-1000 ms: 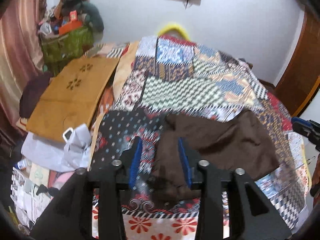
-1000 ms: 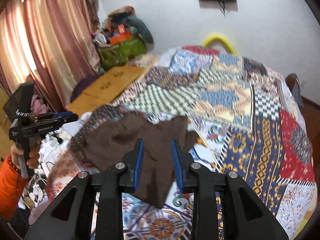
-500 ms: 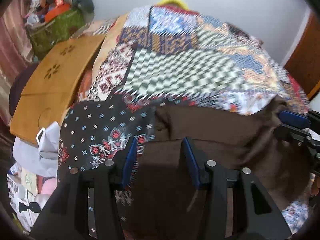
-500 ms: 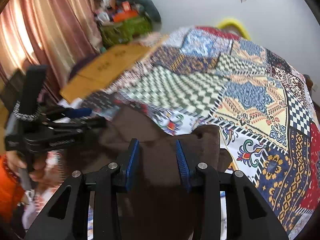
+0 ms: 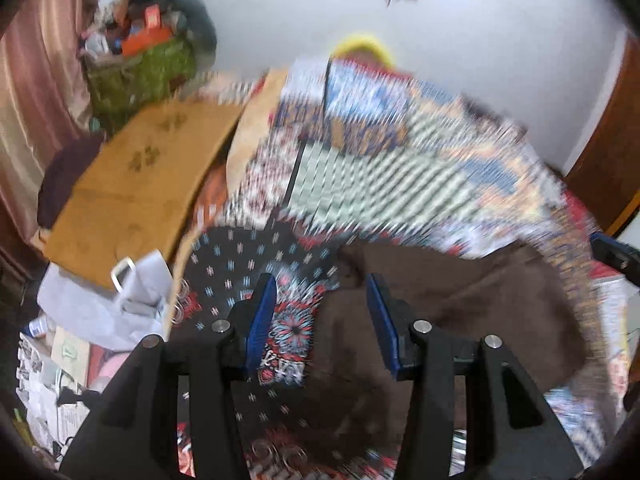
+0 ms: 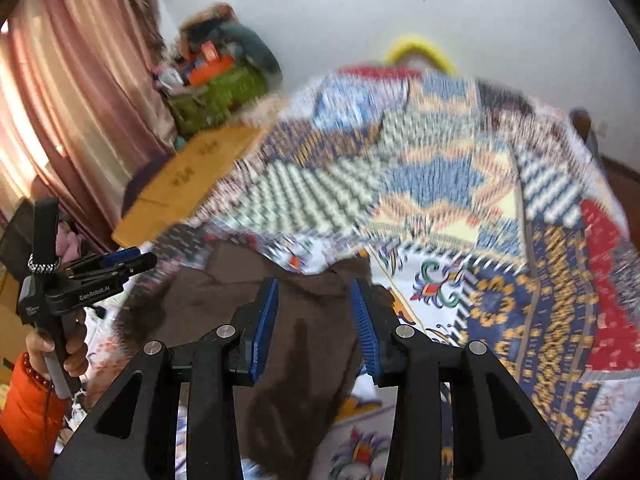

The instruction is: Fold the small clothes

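Observation:
A small brown garment (image 5: 460, 312) lies folded on the patchwork bedspread (image 5: 400, 168); it also shows in the right wrist view (image 6: 304, 344). My left gripper (image 5: 322, 322) is open and empty, just above the garment's left edge. My right gripper (image 6: 316, 328) is open and empty, above the garment's right part. The left gripper also shows from the side in the right wrist view (image 6: 132, 262), held in a hand. The right gripper's tip shows at the right edge of the left wrist view (image 5: 612, 254). Both views are blurred by motion.
A brown board (image 5: 132, 184) lies left of the bed. A green bag (image 5: 136, 72) full of things stands at the back left. White bags and papers (image 5: 100, 304) lie by the bed's near left corner. Curtains (image 6: 72, 92) hang at the left.
Both grippers have lifted up and back from the brown garment, which lay between their fingers half a second ago. The garment now lies lower and further ahead.

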`<action>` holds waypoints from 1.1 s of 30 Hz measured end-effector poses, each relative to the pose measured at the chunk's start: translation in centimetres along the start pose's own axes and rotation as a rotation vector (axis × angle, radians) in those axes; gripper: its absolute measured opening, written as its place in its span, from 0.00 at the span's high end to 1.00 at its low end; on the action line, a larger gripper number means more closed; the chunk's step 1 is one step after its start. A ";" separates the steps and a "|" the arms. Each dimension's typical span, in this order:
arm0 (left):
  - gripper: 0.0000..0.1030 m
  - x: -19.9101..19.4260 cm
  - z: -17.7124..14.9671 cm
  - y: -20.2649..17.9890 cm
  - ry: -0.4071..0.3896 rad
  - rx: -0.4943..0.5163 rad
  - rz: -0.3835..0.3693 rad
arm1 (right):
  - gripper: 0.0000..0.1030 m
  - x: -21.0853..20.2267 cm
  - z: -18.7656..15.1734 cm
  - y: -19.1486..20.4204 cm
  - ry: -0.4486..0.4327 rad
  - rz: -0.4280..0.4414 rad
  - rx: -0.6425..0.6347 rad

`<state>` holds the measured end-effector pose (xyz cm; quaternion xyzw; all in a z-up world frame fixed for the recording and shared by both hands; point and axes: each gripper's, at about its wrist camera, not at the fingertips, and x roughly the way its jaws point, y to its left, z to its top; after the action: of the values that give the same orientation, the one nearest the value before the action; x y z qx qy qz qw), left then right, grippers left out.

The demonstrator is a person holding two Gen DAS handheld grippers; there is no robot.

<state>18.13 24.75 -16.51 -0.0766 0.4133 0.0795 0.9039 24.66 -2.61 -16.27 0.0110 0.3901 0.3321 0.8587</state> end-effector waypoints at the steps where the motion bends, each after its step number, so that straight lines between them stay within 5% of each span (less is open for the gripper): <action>1: 0.54 -1.9 0.1 -0.4 -0.039 0.005 -0.011 | 0.67 -1.0 0.0 0.5 -0.027 0.004 -0.008; 9: 0.54 -17.7 -1.5 -5.5 -0.351 0.084 -0.079 | 0.67 -14.3 -0.8 7.5 -0.330 0.060 -0.108; 17: 0.51 -26.8 -5.7 -8.6 -0.536 0.115 -0.078 | 0.65 -20.7 -3.9 11.4 -0.487 0.037 -0.167; 20: 0.33 -28.4 -7.0 -9.0 -0.572 0.108 -0.060 | 0.46 -21.4 -5.1 12.1 -0.503 0.001 -0.174; 24: 0.22 -29.2 -8.0 -9.6 -0.589 0.112 -0.052 | 0.28 -21.5 -5.5 12.4 -0.511 -0.035 -0.175; 26: 0.07 -29.3 -8.2 -9.7 -0.595 0.110 -0.050 | 0.19 -21.7 -5.7 12.3 -0.520 -0.048 -0.171; 30: 0.01 -29.6 -8.5 -9.7 -0.603 0.108 -0.049 | 0.00 -22.0 -5.6 12.3 -0.546 -0.074 -0.161; 33: 0.00 -29.8 -8.7 -9.7 -0.608 0.107 -0.032 | 0.00 -22.2 -5.9 12.4 -0.562 -0.090 -0.157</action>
<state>-5.53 11.12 1.18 -0.0084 0.1261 0.0626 0.9900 3.19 -7.24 -2.18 0.0187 0.1104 0.3069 0.9451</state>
